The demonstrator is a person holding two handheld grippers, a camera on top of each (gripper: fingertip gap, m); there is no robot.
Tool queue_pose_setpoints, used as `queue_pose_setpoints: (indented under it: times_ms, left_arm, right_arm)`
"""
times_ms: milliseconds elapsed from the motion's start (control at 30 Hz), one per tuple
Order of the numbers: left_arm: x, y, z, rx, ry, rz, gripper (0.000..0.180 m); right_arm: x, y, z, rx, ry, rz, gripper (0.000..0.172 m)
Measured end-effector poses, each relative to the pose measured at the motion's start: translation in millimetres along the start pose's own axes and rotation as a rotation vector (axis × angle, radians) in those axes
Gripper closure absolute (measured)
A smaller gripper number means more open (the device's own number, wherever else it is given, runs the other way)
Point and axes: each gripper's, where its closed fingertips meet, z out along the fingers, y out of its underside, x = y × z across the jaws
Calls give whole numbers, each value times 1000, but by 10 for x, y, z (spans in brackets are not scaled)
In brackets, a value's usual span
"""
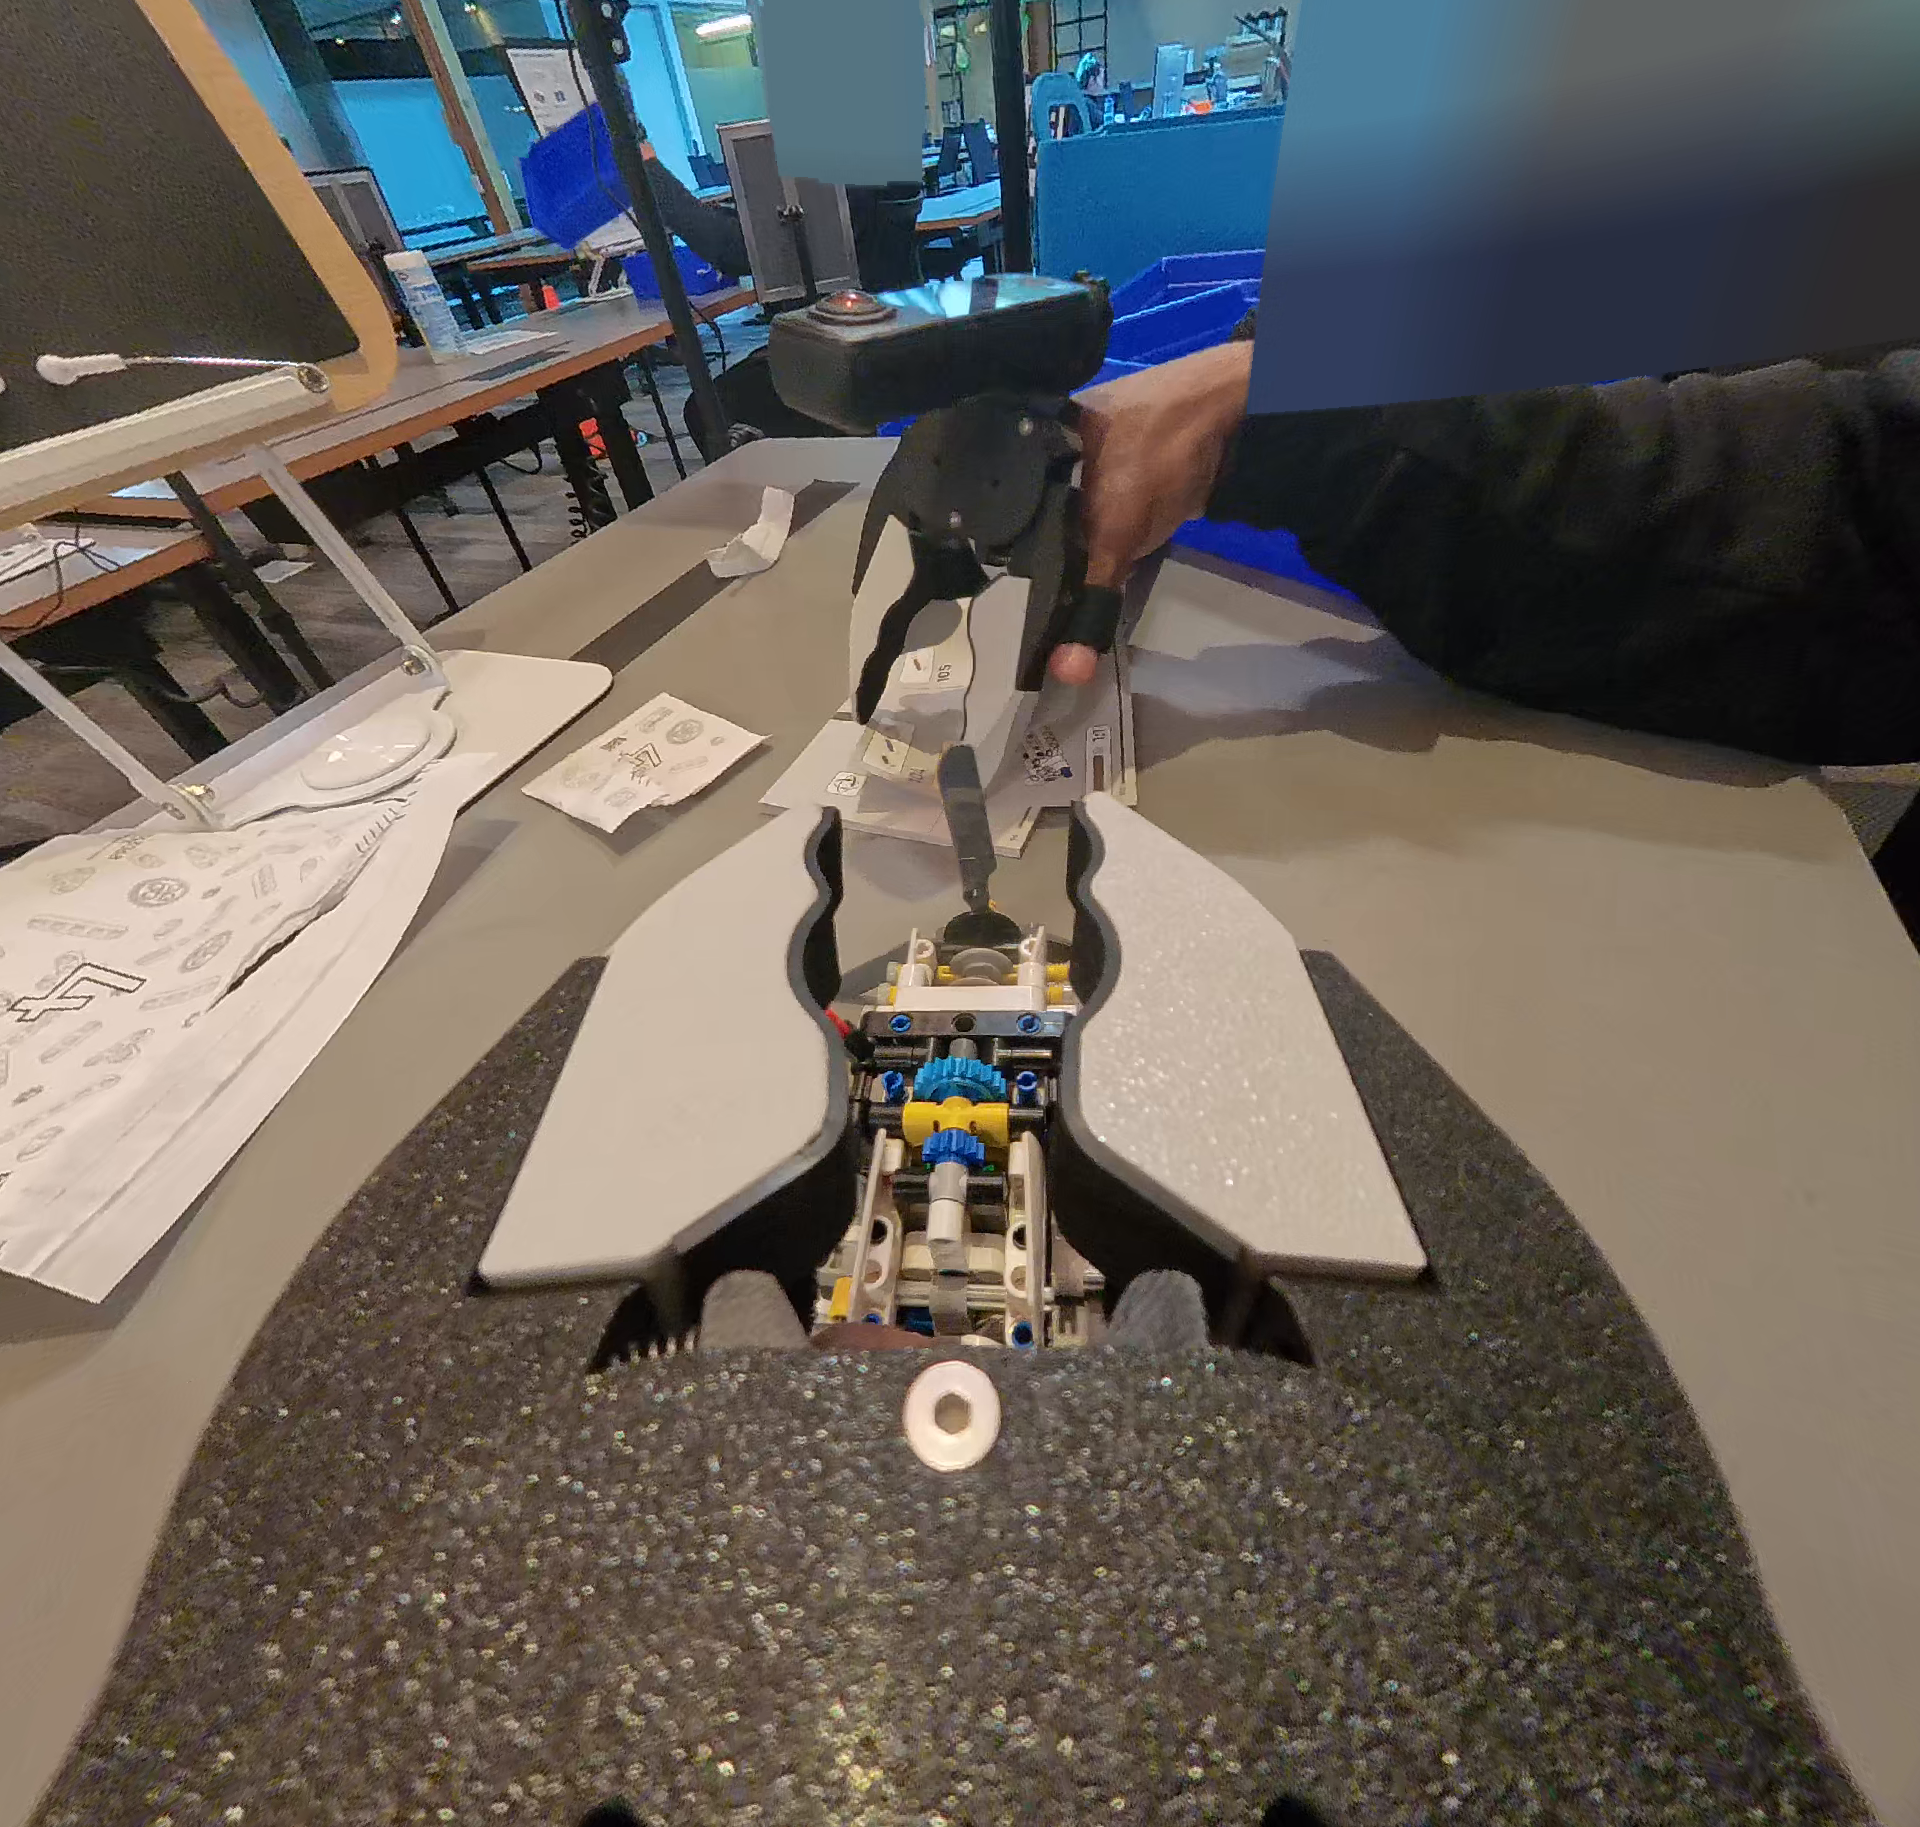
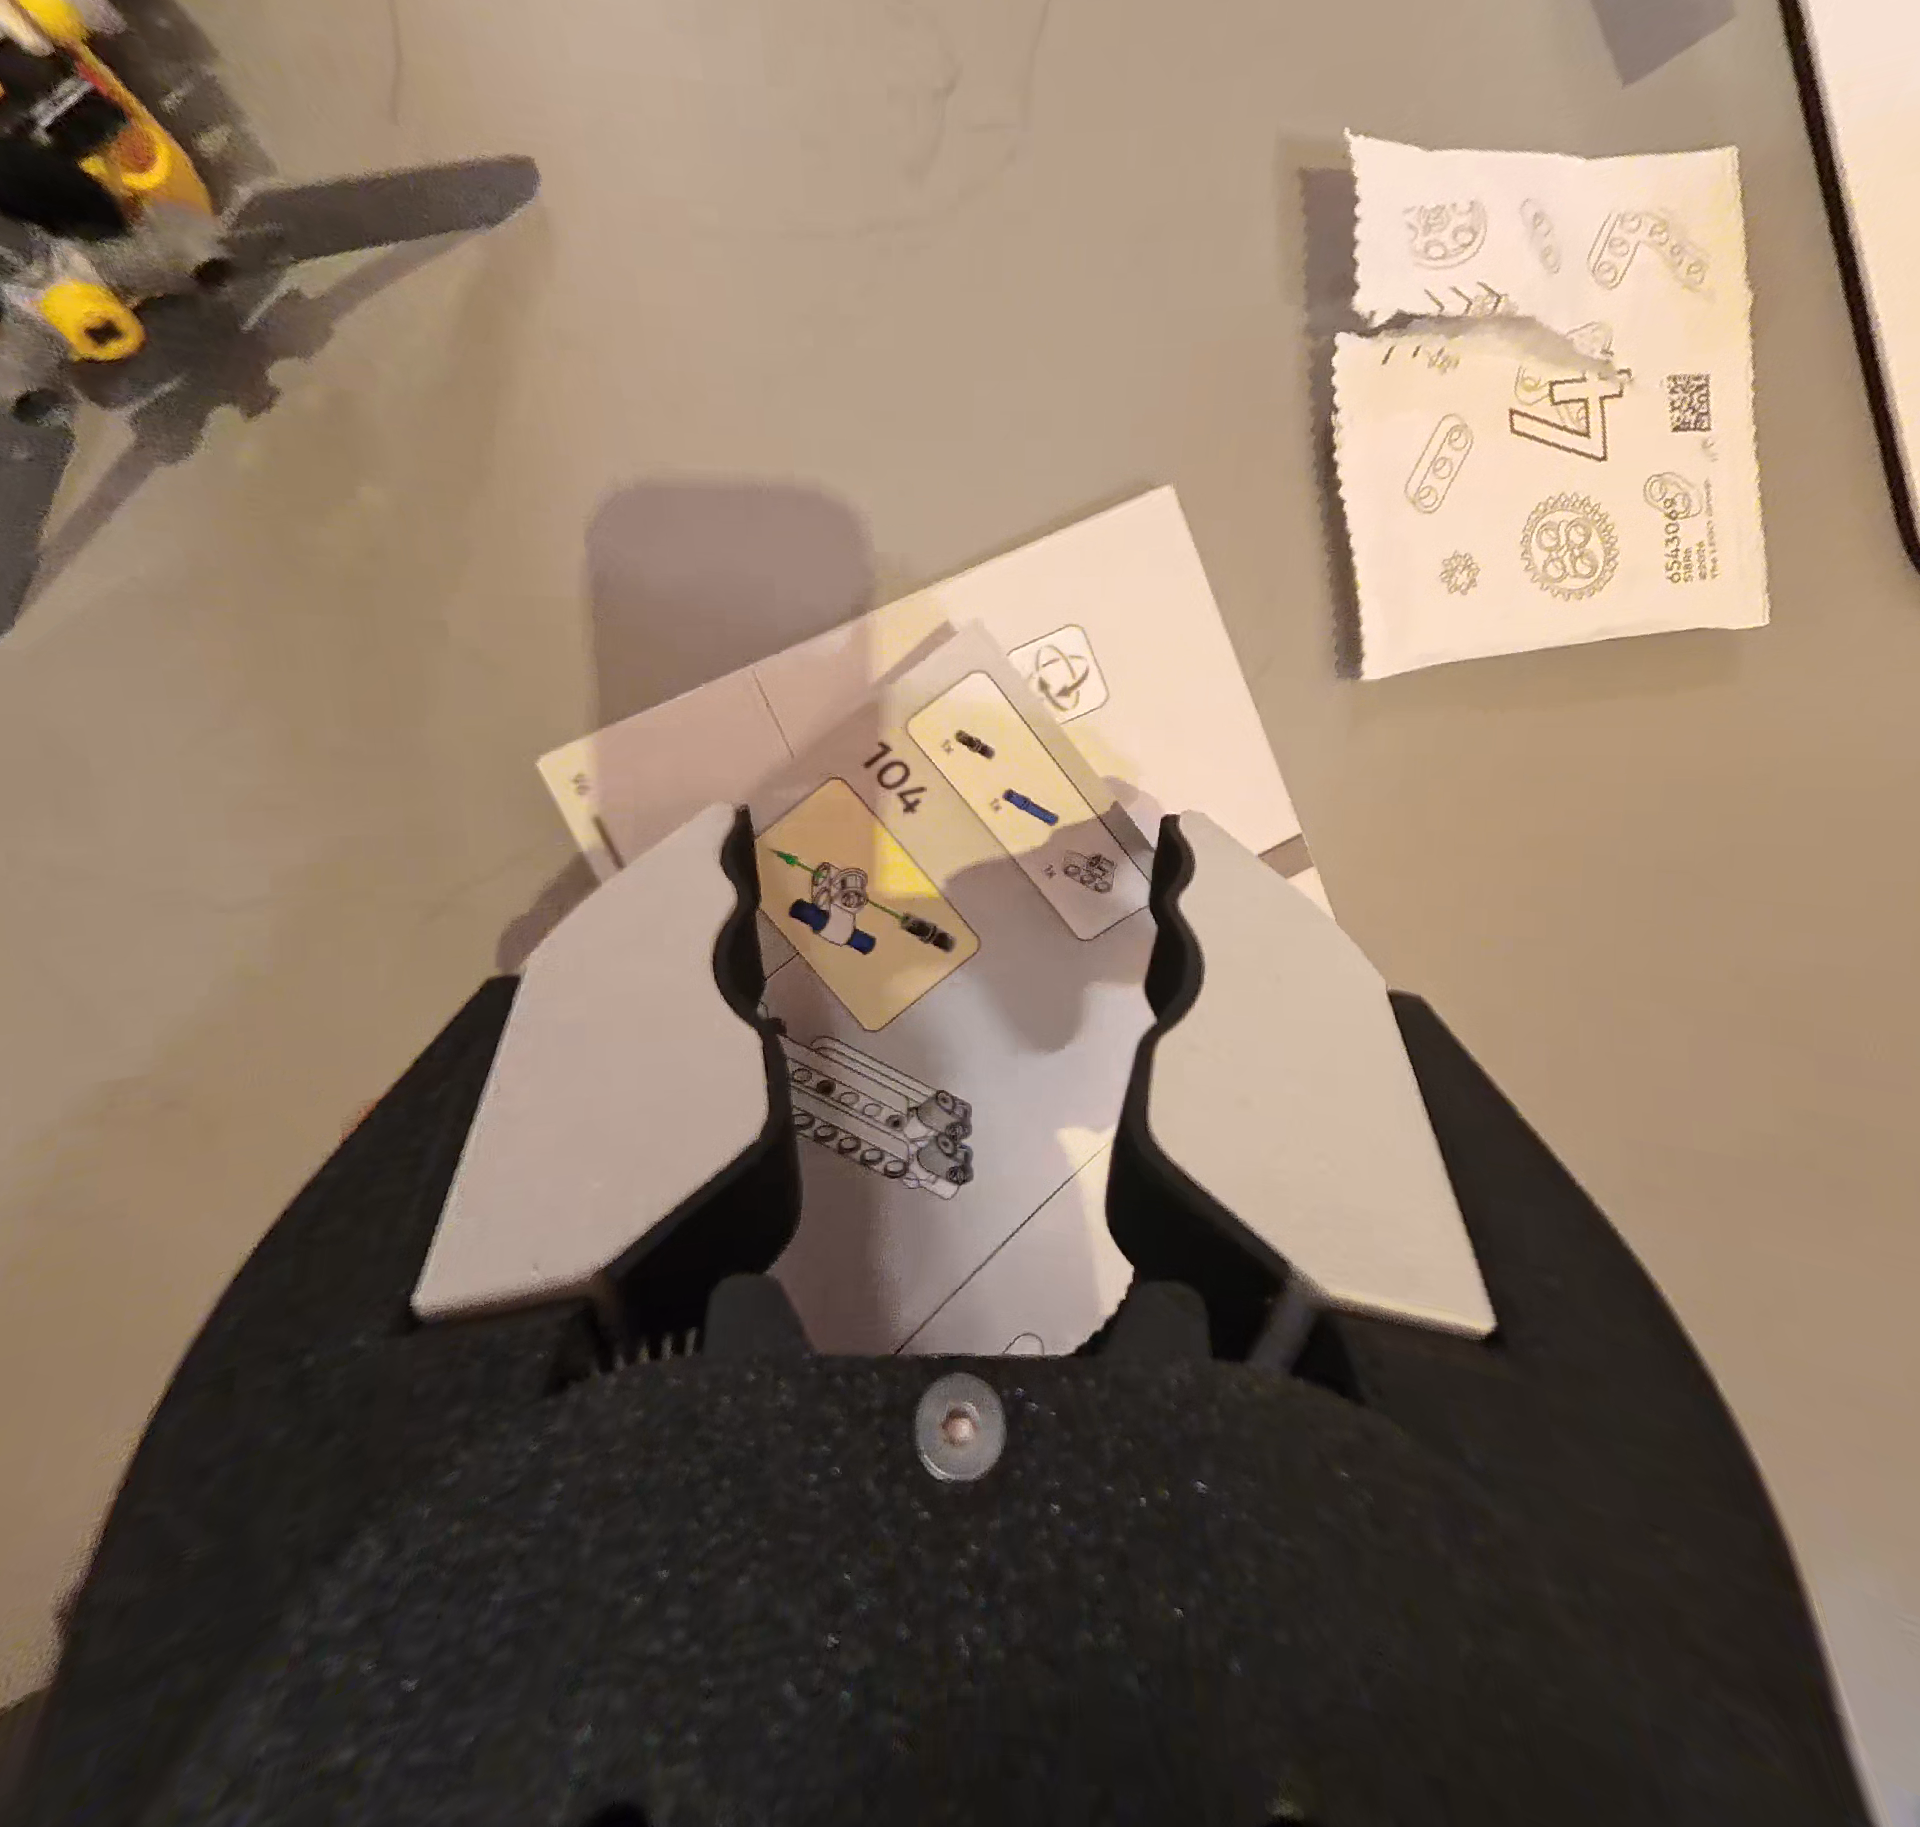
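Grey plastic fingers of the left tongs [image 1: 951,904] are clamped on a small toy-brick model [image 1: 961,1102], white beams with blue gears and yellow pins, which fills the space between the two pads from the base almost to the tips; both inner pads look pressed against its sides, though the contact near the base is in shadow and hard to judge. Held this way the model lies lengthwise along the fingers with its gears facing up, so its top stays open to view. One dark grey rod [image 1: 968,832] sticks out of the model's far end, past the fingertips, slanting up over the table [image 1: 1455,894].

Beyond the left tongs' tips, the right tongs [image 2: 951,842] hang tips-down over an open instruction booklet [image 2: 1174,634] lying on the table. Their two fingers stand wide apart with only the printed page showing between them; nothing is gripped. A person's hand [image 1: 1143,468] holds them.

Two torn paper bags are in view: a small one [image 2: 1538,406] off to the right of the right tongs, a large one [image 1: 156,998] far left of the left tongs beside one white lamp base [image 1: 499,697]. One crumpled paper scrap [image 1: 753,536] lies farther off
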Motion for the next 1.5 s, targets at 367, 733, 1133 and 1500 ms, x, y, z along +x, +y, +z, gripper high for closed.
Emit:
queue_pose_setpoints:
  times_ms: [367, 733, 1133, 1500]
  left_arm:
    - [138, -12, 67, -23, 9, 72, 137]
    - [202, 41, 137, -37, 20, 88, 137]
    - [254, 58, 168, -40, 37, 93, 139]
    - [287, 55, 171, -41, 52, 90, 139]
  right_arm:
    - [-112, -22, -58, -51, 59, -145, 103]
    - [-423, -29, -190, 40, 1, -238, 101]
    - [-658, -13, -19, 84, -217, -208, 119]
    - [-679, 68, -68, 82, -197, -198, 132]
